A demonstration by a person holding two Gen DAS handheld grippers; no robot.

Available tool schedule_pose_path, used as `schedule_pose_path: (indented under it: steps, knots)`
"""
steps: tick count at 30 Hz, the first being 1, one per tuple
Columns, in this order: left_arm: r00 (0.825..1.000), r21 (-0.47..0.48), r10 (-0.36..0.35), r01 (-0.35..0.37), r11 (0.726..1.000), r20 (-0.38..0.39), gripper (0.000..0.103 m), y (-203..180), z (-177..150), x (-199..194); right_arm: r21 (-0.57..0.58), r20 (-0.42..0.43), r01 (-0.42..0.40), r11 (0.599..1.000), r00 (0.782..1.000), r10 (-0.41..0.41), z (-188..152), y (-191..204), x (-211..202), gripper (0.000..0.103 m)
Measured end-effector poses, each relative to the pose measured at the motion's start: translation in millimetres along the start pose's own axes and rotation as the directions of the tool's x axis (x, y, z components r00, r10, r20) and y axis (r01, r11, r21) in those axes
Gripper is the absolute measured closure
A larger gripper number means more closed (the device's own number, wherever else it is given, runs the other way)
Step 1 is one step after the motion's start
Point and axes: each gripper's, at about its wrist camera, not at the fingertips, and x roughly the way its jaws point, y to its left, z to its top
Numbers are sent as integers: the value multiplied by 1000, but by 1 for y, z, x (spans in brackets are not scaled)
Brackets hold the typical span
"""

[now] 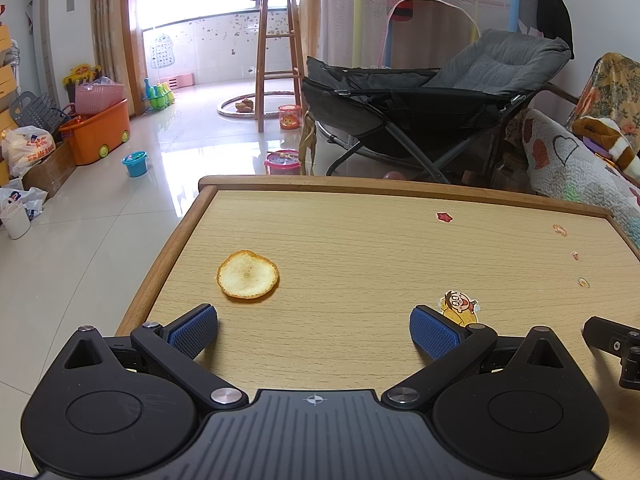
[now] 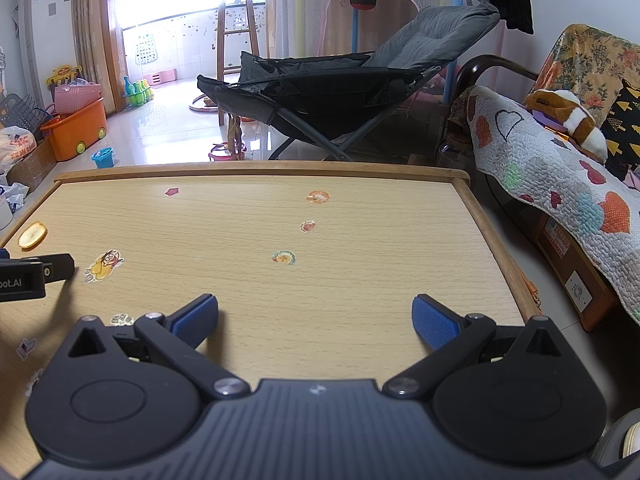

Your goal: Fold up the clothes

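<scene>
The left gripper [image 1: 314,332] hangs over the near part of a wooden table [image 1: 360,240] with its blue pads spread wide and nothing between them; the right gripper [image 2: 316,322] is released the same way, its jaws empty above bare wood. Part of the right gripper shows at the right edge of the left wrist view, and the left one's black body juts in at the left edge of the right wrist view, so the two sit side by side but apart.

The table has a raised wooden rim on its far, left and right sides. Most of its top is bare. An orange peel [image 1: 248,275] lies near the left rim, ahead of the left gripper's left finger. A cartoon sticker [image 1: 459,307] is stuck flat just beyond that gripper's right pad, and smaller stickers [image 2: 318,197] dot the right half.

No clothes to fold lie on the table in either view.

Beyond the far rim stands a dark folding chair [image 1: 432,96]. On the floor at left, an orange bin [image 1: 98,134] holds a pink basket [image 1: 98,98], and a small blue bucket [image 1: 135,163] sits nearby; its contents are too small to tell.
</scene>
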Motion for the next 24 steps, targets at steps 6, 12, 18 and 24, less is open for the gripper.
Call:
schedule_pose_path:
  steps: [6,12,18,24]
  knots:
    - [998,51,-67,67,996,-2,0,-4,-2,-2,0,0,0,1000,1000,0,0,0,0,0]
    - [994,84,-107,107,991,-4,0,-9,-9,-3,0,0,0,1000,1000,0,0,0,0,0]
    - [990,111,-141,140,984,-6,0,-12,-14,-9,-1,-1,1,1000,1000,-1,0,0,0,0]
    - [987,126,-158,158,979,-9,0,-14,-16,-11,4,-1,7,1000,1000,-7,-1,3,-2,0]
